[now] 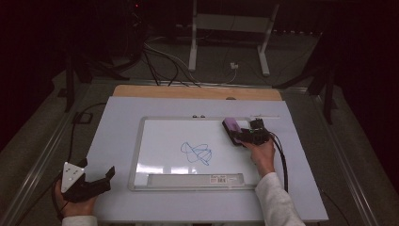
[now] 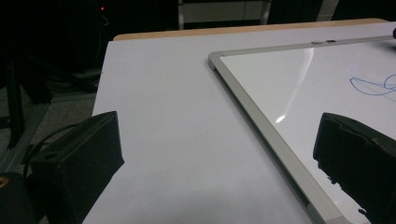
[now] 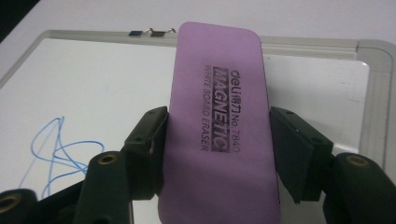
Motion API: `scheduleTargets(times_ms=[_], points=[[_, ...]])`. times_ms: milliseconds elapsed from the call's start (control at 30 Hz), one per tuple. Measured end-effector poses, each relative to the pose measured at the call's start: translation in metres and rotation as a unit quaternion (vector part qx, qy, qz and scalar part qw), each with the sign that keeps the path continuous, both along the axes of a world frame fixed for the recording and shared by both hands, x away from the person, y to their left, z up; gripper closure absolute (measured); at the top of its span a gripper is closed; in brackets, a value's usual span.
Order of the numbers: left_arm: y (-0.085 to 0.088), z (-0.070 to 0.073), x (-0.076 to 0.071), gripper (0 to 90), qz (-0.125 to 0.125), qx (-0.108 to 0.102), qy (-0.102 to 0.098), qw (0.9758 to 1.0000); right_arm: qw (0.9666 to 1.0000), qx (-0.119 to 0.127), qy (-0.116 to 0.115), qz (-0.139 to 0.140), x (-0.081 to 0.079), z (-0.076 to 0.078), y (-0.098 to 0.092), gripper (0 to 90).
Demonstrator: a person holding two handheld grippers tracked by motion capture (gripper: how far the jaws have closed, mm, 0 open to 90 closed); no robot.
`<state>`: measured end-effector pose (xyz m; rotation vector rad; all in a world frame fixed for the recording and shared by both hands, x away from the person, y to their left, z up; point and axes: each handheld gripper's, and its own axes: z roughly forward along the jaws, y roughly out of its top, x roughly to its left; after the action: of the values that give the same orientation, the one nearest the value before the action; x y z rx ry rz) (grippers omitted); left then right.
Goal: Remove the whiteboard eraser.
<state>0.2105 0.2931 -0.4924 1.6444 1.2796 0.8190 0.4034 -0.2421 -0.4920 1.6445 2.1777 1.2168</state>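
- Dim room; a pale table [image 1: 117, 141] carries a whiteboard [image 1: 160, 136], the landmark for all else.
- Left of the whiteboard, off its near corner, the left gripper [image 1: 96, 181] rests low in the hand, jaws wide apart, empty.
- Blue scribble [image 1: 196, 153] at the whiteboard's centre looks untouched; wiping seems not yet begun.
- Over the whiteboard's far right corner, the right gripper [image 3: 217, 135] pinches a purple eraser [image 3: 219, 116] by its sides, forearm reaching forward.

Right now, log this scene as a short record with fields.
surface: pale table top
board: whiteboard lying flat, metal frame
marks: blue scribble near the board's middle
eraser: purple magnetic eraser, over the board's far right corner
right tongs: shut on the eraser
left tongs: open, off the board, near left of the table
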Motion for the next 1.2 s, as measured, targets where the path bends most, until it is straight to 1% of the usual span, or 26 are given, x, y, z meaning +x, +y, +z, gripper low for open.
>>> scheduleTargets(times_ms=[533, 800, 1200], points=[[-0.001, 0.001, 0.0, 2.1, 0.001, 0.0, -0.003, 1.0, 0.9993, -0.001, -0.024, 0.029, -0.006, 0.015, 0.016, 40.3], [-0.001, 0.001, -0.001, 2.1, 0.001, 0.002, -0.004, 1.0, 0.9987, 0.01, -0.027, 0.042, -0.008, 0.017, 0.021, 40.2], [0.0, 0.0, -0.001, 2.1, 0.001, 0.003, -0.002, 1.0, 0.9974, 0.01, -0.036, 0.062, -0.013, 0.022, 0.029, 40.2]])
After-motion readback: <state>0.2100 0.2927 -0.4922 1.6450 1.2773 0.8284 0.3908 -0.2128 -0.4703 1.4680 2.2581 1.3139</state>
